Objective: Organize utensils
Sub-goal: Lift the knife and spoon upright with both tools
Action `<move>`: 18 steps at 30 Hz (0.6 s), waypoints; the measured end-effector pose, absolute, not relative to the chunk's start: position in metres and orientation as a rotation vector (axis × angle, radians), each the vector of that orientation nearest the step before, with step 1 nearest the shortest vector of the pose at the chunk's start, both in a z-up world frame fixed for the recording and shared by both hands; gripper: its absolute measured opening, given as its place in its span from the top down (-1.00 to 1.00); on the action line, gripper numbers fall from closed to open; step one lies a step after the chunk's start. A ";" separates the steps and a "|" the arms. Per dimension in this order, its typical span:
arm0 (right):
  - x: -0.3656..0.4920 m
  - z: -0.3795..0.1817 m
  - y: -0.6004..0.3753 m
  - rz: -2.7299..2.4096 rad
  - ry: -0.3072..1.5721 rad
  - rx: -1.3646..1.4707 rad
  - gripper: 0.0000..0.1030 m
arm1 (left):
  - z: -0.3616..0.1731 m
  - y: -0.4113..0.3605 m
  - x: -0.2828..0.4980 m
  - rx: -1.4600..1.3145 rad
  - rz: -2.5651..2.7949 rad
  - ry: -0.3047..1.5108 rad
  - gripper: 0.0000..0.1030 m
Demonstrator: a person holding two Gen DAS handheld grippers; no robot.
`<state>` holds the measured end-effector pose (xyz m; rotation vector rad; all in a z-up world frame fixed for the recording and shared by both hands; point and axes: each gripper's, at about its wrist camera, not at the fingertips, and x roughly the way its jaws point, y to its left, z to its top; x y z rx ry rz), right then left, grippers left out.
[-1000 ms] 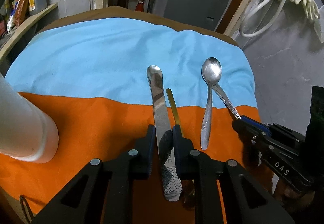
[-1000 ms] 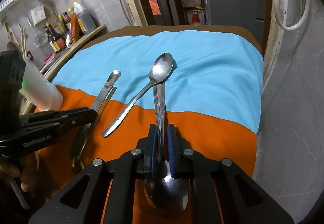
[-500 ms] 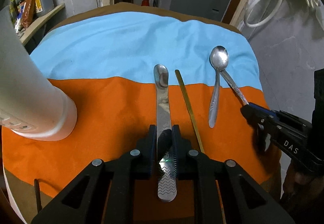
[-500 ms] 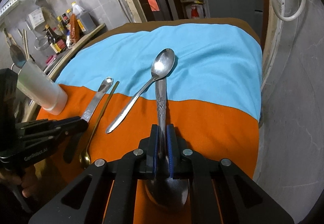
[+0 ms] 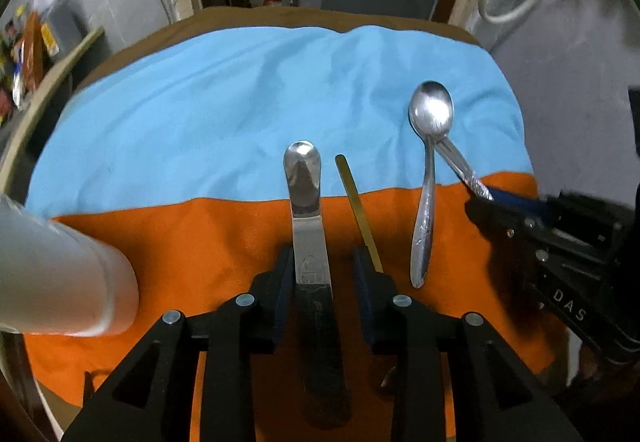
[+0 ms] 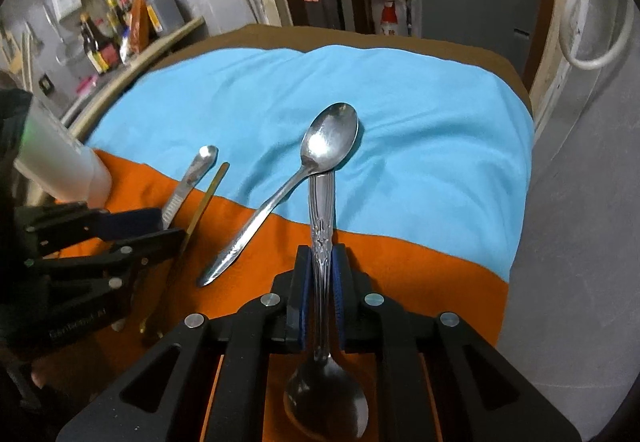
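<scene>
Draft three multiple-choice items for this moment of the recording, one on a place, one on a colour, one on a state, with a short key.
1. Where does the bowl of the loose spoon lie?
A. on the blue cloth
B. on the orange cloth
C. in the white cup

2. What colour is the thin strip beside the knife?
A. red
B. gold
C. green

3. How does the right gripper stand?
A. wide open, nothing between its jaws
B. shut on the patterned spoon's handle
C. shut on the knife

Key: 1 A, its bowl rests on the blue cloth. 2 B, it shows brassy yellow. 3 B, both pads press the patterned spoon.
</scene>
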<state>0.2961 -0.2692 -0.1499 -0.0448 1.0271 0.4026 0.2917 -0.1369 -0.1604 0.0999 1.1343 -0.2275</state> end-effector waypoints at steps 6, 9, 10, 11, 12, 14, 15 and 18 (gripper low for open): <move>0.296 -0.150 -0.264 0.370 1.026 -0.074 0.83 | -0.160 -0.136 0.293 0.095 -0.204 1.131 0.73; 0.293 -0.150 -0.271 0.374 1.014 -0.025 0.85 | -0.160 -0.129 0.289 0.058 -0.212 1.114 0.74; 0.291 -0.150 -0.275 0.381 1.002 0.009 0.86 | -0.158 -0.125 0.285 0.033 -0.216 1.102 0.74; 0.286 -0.149 -0.279 0.389 0.989 0.052 0.86 | -0.158 -0.122 0.281 0.012 -0.219 1.094 0.74; 0.283 -0.148 -0.284 0.392 0.975 0.084 0.86 | -0.156 -0.120 0.277 -0.004 -0.219 1.083 0.74; 0.270 -0.144 -0.294 0.416 0.910 0.170 0.86 | -0.151 -0.111 0.266 -0.038 -0.216 1.042 0.75; 0.264 -0.143 -0.298 0.419 0.885 0.198 0.86 | -0.149 -0.109 0.261 -0.055 -0.217 1.018 0.74; 0.251 -0.140 -0.302 0.420 0.840 0.219 0.86 | -0.140 -0.104 0.248 -0.099 -0.232 0.940 0.74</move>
